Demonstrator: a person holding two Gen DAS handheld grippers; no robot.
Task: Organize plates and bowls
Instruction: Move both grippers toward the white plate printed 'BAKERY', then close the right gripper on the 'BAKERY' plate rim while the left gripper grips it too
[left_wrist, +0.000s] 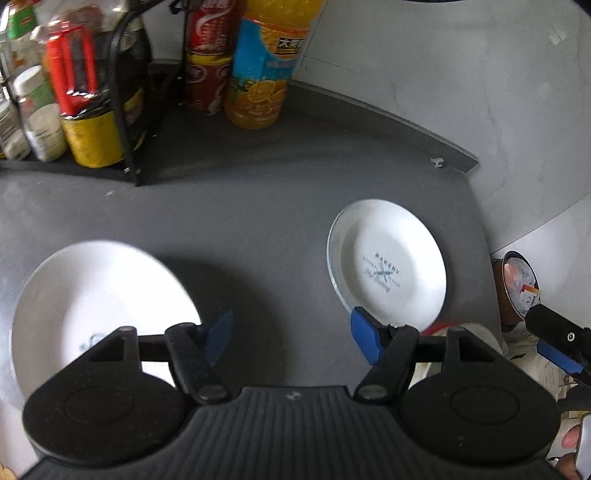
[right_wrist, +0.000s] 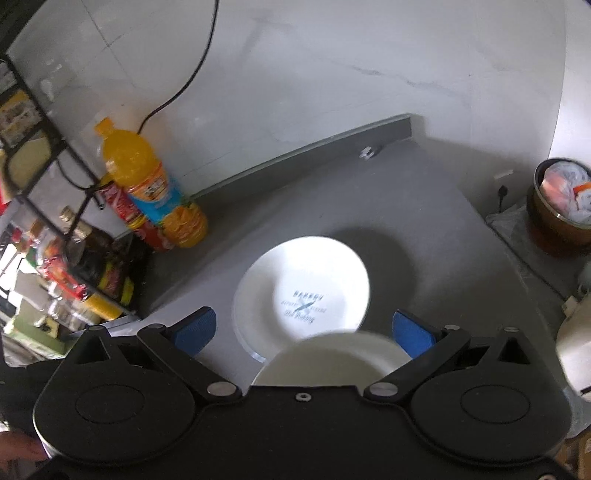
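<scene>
On the far left of the grey desk (left_wrist: 258, 206) stood a black wire rack (left_wrist: 125, 110) crowded with jars and bottles, with red cans (left_wrist: 207, 55) and an orange drink bottle (left_wrist: 258, 74) just to its right against the wall. At the near left lay a large white plate (left_wrist: 92, 295), flat on the desk. The left tongs (left_wrist: 291, 338) hung above the bare desk between the two plates, their blue pads spread wide and holding nothing; the left pad overlapped the large plate's rim in the view. To the right lay a smaller white plate (left_wrist: 388, 273) with blue "BAKERY" lettering, near the desk's right edge. The right tongs (right_wrist: 303, 332) hovered over that plate (right_wrist: 303, 288), also wide open and empty, with a white bowl (right_wrist: 332, 358) beneath them at the plate's near side. Beyond the desk's right edge stood a brown bin (right_wrist: 561, 214) filled with rubbish.
</scene>
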